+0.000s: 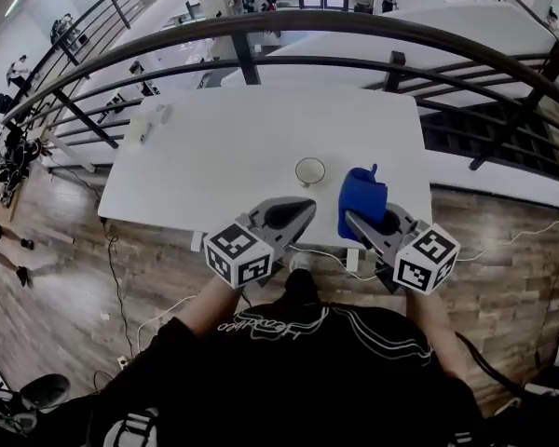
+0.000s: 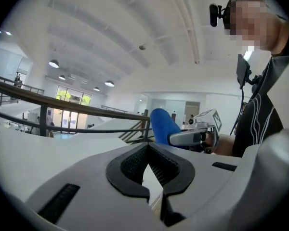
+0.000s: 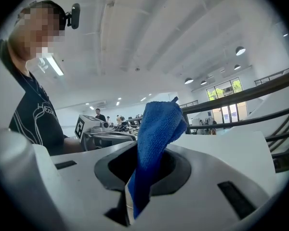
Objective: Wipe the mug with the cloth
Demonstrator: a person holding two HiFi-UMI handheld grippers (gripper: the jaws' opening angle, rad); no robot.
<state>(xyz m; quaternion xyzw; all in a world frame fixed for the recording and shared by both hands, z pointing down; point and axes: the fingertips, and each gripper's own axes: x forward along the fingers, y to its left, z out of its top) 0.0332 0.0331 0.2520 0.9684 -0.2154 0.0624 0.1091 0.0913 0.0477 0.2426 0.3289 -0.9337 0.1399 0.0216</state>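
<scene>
A small pale mug (image 1: pixel 309 170) stands upright on the white table (image 1: pixel 214 156), near its front edge. Just right of the mug hangs the blue cloth (image 1: pixel 361 201), with my right gripper (image 1: pixel 365 223) shut on its lower end. In the right gripper view the cloth (image 3: pixel 156 134) rises from between the jaws. My left gripper (image 1: pixel 298 214) hovers in front of the mug, slightly to its left and a short way from it. Its jaws are shut with nothing between them. From the left gripper view I see the cloth (image 2: pixel 163 124) and the right gripper (image 2: pixel 192 137).
A dark metal railing (image 1: pixel 354 35) curves behind the table. Two small white objects (image 1: pixel 149 121) sit at the table's far left corner. Wooden floor (image 1: pixel 65 250) lies to the left and right, with a cable (image 1: pixel 116 296) across it.
</scene>
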